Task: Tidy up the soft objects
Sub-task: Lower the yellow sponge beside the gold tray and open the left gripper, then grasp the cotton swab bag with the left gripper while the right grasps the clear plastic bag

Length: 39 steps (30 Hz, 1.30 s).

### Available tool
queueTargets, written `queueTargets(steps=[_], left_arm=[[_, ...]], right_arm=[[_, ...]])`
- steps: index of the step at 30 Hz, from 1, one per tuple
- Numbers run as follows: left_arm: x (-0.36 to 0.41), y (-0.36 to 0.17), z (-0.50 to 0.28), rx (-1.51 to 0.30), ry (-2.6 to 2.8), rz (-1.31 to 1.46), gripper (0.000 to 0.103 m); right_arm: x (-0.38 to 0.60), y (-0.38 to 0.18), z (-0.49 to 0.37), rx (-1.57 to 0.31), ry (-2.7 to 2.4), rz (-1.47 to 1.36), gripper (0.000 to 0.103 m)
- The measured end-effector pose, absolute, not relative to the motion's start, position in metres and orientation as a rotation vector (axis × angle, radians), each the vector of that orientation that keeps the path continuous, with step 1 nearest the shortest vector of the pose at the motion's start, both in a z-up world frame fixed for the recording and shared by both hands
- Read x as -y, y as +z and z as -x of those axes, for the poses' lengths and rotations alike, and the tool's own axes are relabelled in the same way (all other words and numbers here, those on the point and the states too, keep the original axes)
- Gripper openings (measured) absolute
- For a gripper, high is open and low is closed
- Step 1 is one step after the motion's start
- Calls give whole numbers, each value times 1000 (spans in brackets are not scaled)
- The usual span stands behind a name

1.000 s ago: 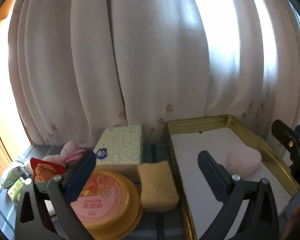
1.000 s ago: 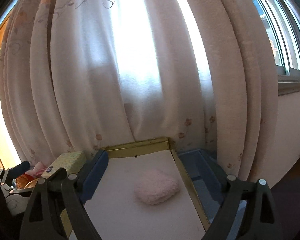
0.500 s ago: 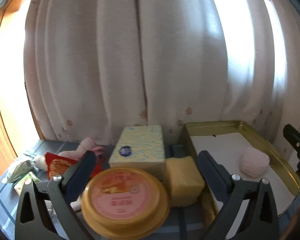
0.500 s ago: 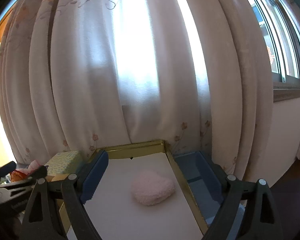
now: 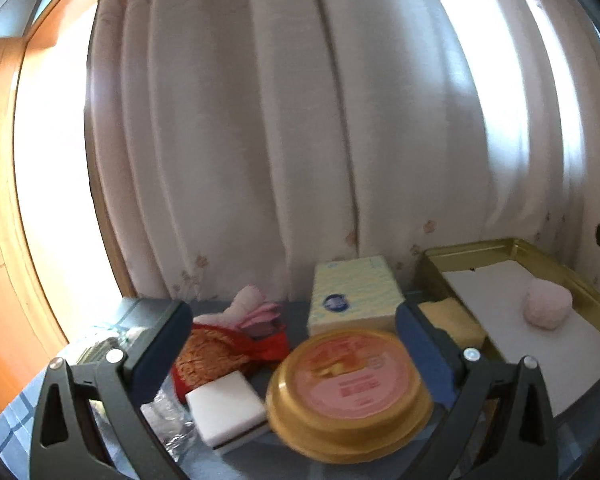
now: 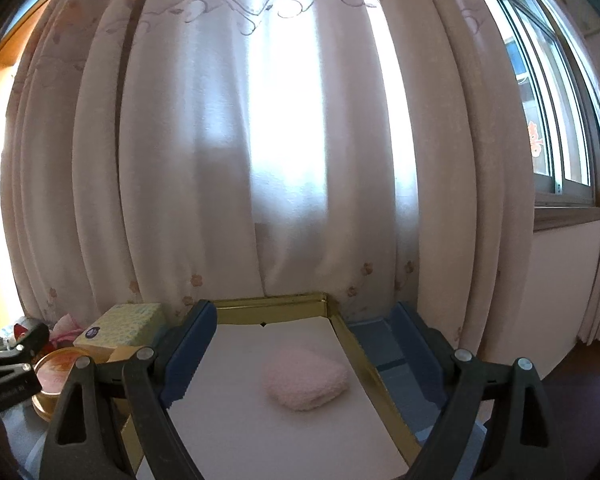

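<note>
Hovering wide open and empty, the left tool [image 5: 292, 344] looked out over the clutter on the tabletop [image 5: 24, 412]. Between its fingers and just ahead sat a white sponge block [image 5: 226, 412], nearest of all, a touch toward the left finger; its long side ran slantwise across the tool's line. That was my guess for the next pick, and the left hand was plainly the nearer one. Beside the block, toward the right finger, stood a round yellow tub [image 5: 348, 390] with a pink lid, a hard thing to steer around. Beyond the block lay a red snack bag [image 5: 220, 354], then a pink plush toy [image 5: 256, 308]; farther off stood a tissue pack [image 5: 354, 300], and a yellow sponge [image 5: 452, 322] peeped out past the right finger.

Over on the other side, the right tool [image 6: 300, 356] also stood wide apart with nothing in it, poised above the gold tray [image 6: 268, 308]. One pink fluffy pad [image 6: 306, 384] lay on the tray's white liner, straight ahead between the fingers, its long axis crosswise to them.

Count: one tray, one pad in it; outside it one white block, one yellow sponge, one plush, one tissue pack, one tub, one bag. Some crinkled wrap near the left finger was too blurred to name.
</note>
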<state>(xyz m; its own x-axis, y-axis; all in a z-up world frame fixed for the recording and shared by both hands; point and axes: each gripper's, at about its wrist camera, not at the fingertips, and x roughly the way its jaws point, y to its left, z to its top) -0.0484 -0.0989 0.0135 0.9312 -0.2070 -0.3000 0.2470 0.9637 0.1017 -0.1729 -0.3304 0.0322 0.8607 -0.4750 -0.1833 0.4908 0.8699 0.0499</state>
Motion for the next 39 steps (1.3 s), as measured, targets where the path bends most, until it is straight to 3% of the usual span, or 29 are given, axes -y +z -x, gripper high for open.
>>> queueTargets(steps=[24, 39], left_arm=[[-16, 6, 19, -380, -110, 27, 103], [-132, 4, -5, -417, 128, 43, 102]], right_arm=[[224, 31, 139, -220, -306, -130, 90], [136, 27, 99, -295, -74, -66, 90]])
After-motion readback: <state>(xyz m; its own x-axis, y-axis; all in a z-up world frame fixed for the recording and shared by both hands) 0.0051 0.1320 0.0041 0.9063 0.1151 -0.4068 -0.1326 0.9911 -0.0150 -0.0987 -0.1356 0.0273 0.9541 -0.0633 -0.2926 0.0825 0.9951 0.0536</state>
